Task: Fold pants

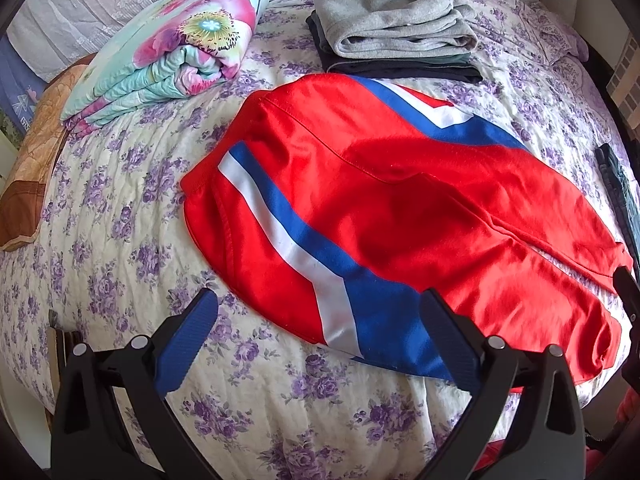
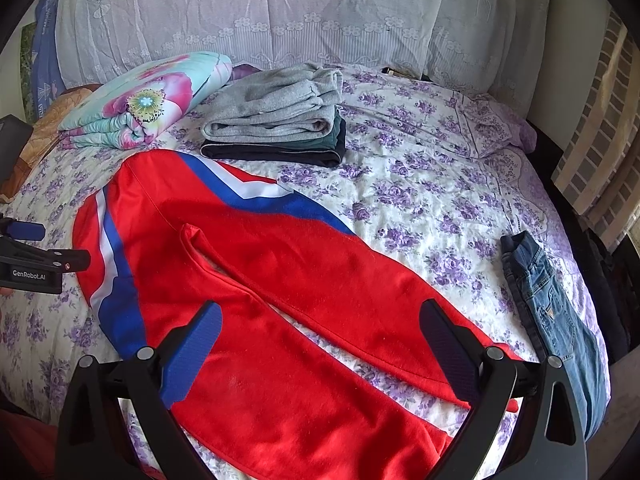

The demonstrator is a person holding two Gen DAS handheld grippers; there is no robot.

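Pants (image 2: 256, 280) lie spread flat across the middle of the bed (image 2: 420, 216), waist end at the left of the right wrist frame, both legs running toward the lower right with a strip of sheet showing between them. Neither claw holds anything: the left gripper (image 1: 318, 334) hovers spread wide over the striped waist edge, low in its frame, and the right gripper (image 2: 320, 346) hangs equally spread above the legs. The step in hand looks like the first fold, leg onto leg. To do it well, each claw should pinch only the near edge, one at the waist and one at the cuff, then lift together and lay seam on seam. Jeans (image 2: 556, 308) wait at the right; a folded stack (image 2: 276, 120) sits behind.
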